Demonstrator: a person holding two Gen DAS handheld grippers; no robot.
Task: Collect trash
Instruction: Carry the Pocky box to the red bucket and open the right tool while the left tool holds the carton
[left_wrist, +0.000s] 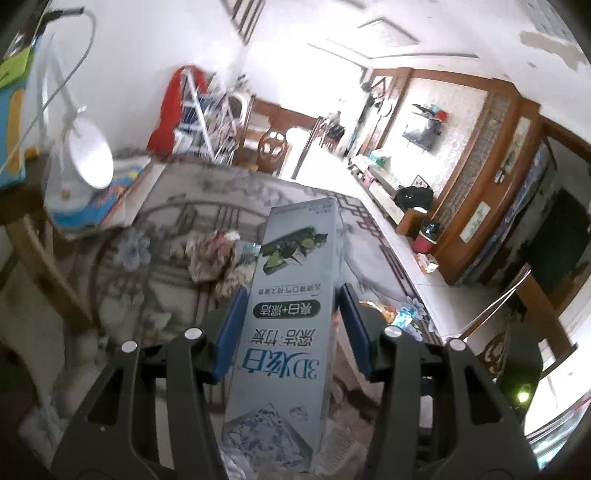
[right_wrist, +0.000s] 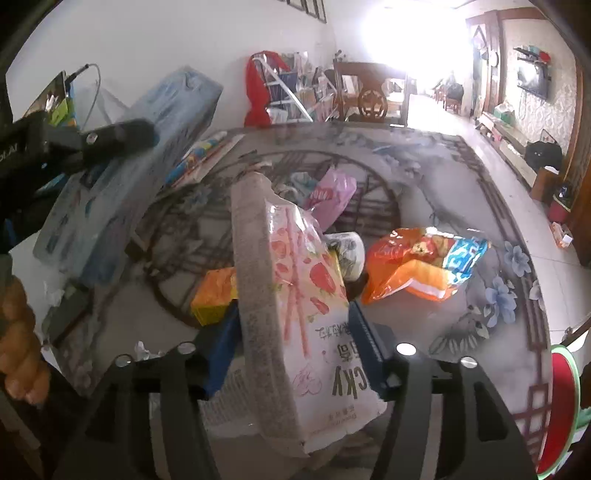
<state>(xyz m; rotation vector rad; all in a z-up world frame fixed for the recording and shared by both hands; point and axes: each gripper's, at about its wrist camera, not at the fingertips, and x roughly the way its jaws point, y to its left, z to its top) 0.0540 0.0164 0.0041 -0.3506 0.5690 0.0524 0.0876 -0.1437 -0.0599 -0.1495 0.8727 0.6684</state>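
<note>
My left gripper (left_wrist: 291, 314) is shut on a long grey-blue toothpaste box (left_wrist: 291, 295) and holds it above the patterned table (left_wrist: 184, 206). The same box (right_wrist: 147, 147) and the left gripper (right_wrist: 110, 138) show at upper left in the right wrist view. My right gripper (right_wrist: 291, 328) is shut on a pink-and-white Pocky snack box (right_wrist: 306, 295), tilted up over the table (right_wrist: 424, 177). Loose trash lies on the table: an orange snack bag (right_wrist: 417, 262), a pink wrapper (right_wrist: 332, 195), a small orange box (right_wrist: 214, 291) and a patterned roll (right_wrist: 347, 251).
A crumpled floral wrapper (left_wrist: 210, 258) lies on the table ahead of the left gripper. Colourful books (left_wrist: 122, 192) and a white desk lamp (left_wrist: 88, 155) stand at the table's far left. A red-and-green watermelon-patterned rim (right_wrist: 561, 406) sits at lower right. Chairs (left_wrist: 273, 147) stand behind the table.
</note>
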